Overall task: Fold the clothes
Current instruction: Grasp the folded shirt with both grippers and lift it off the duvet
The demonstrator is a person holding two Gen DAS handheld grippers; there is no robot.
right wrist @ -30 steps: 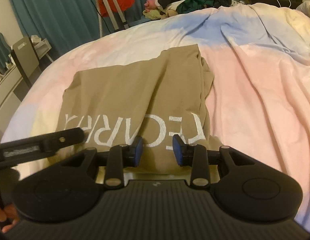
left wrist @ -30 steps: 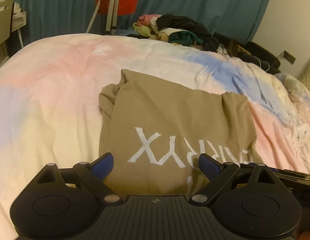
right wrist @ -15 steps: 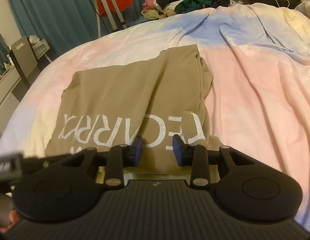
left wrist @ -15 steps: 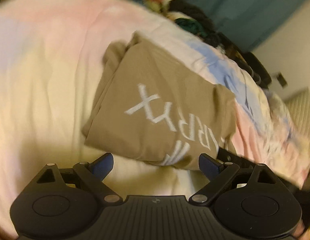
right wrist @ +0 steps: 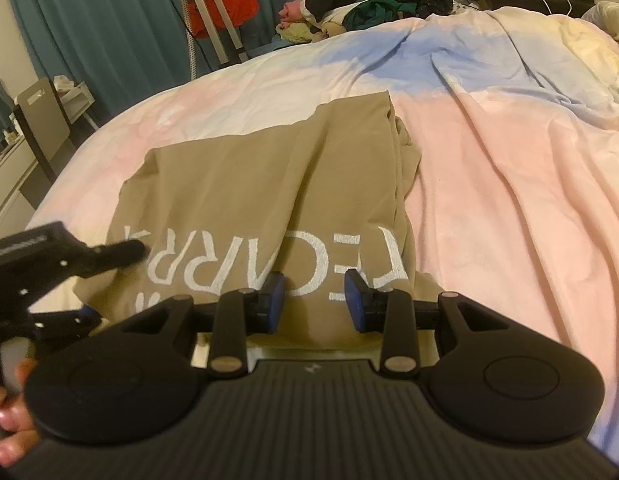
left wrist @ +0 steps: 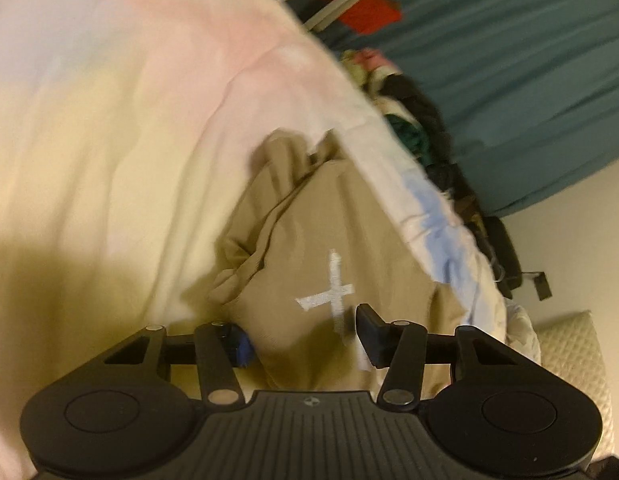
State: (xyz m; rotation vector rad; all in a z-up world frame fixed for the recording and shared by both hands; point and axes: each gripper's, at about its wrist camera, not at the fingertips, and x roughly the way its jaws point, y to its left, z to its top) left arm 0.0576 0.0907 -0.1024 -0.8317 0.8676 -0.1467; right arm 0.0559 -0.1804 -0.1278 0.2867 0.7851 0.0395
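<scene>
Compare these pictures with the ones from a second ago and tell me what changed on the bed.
The left gripper rolled and dropped to the near left corner of the tan shirt; its jaws, wide a second ago, are closing with that corner's fabric between them, though a grip isn't yet clear. The right gripper stayed put at the shirt's near edge, jaws at the same gap. The shirt lies as before on the pastel duvet.

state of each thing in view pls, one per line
shirt: partly folded, flat on the bed, white lettering up
left hand-held gripper: rolled over, jaws closing around the shirt's near left edge
right hand-held gripper: partly open over the shirt's near edge, grip unclear
duvet: spread, wrinkled
clothes pile: unfolded heap at the far edge
curtain: drawn
</scene>
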